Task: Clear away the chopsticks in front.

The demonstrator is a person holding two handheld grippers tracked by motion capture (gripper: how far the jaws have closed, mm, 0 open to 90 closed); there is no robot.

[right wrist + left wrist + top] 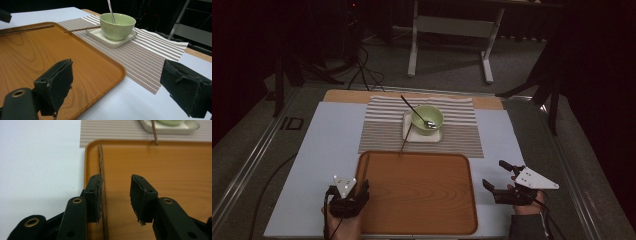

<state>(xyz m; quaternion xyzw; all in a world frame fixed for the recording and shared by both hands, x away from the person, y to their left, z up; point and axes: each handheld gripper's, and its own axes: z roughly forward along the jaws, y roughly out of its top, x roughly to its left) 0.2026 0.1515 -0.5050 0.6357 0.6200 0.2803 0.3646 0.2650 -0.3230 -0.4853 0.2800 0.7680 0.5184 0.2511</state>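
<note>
Wooden chopstick [102, 170] beside left gripper [115, 195] fingers [94, 195]; unheld.

White table [322, 150] under wooden tray [417, 195] and striped placemat [382, 130].

Looks like a recording lab, dim and dark-curtained: black tripod legs [287, 75], trailing black cables [362, 65], grey carpet floor [452, 60], white metal table frame [452, 25].

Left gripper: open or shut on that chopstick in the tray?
Open: the left gripper shows a wide gap, and the chopstick lies by one jaw, unclamped.
</note>
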